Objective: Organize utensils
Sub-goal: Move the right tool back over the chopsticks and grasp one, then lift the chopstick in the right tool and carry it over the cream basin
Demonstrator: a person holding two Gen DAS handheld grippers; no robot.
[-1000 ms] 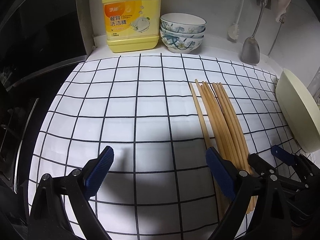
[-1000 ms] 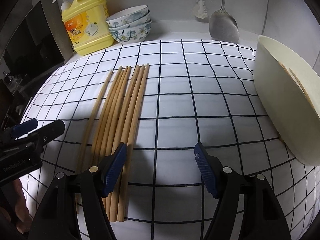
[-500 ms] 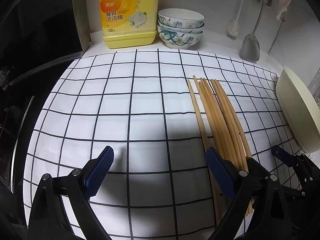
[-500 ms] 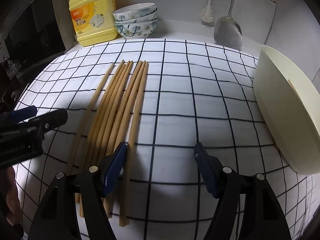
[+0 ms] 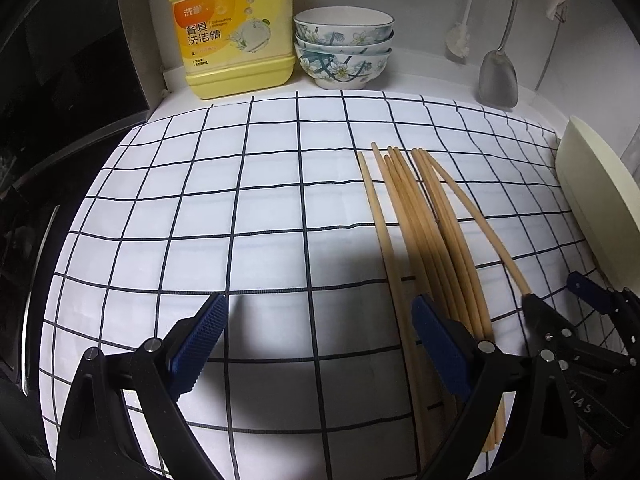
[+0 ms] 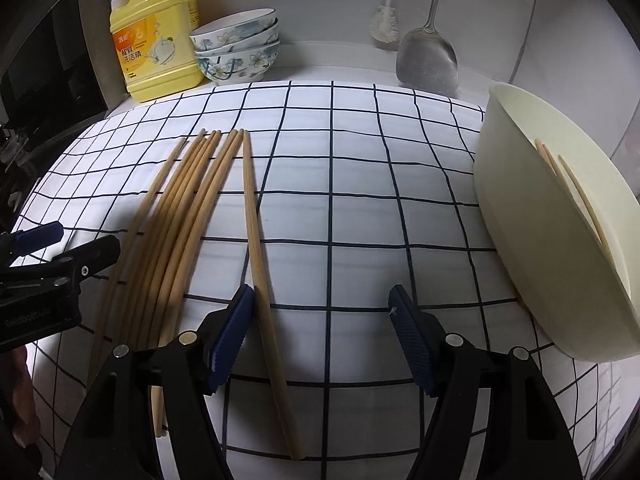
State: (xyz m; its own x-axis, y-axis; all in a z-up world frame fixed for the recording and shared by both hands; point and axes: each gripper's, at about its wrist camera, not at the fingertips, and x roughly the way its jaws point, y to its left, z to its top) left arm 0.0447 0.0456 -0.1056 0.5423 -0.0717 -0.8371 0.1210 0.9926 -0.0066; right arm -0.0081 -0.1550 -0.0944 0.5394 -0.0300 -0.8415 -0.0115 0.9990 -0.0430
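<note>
A bundle of wooden chopsticks lies lengthwise on the white checked cloth. One chopstick lies apart to the right of the bundle, between the fingers of my open right gripper and close to its left pad. My left gripper is open over bare cloth, its right finger over the bundle's left side. The right gripper shows at the left wrist view's right edge. The cream basin at the right holds a few chopsticks.
At the back stand a yellow detergent bottle and three stacked floral bowls. A metal spatula and a brush hang on the wall. A dark appliance borders the cloth's left side.
One chopstick now lies apart from the bundle on its right, inside the right gripper's fingers. The right gripper has shifted slightly; the left gripper is much as before.
</note>
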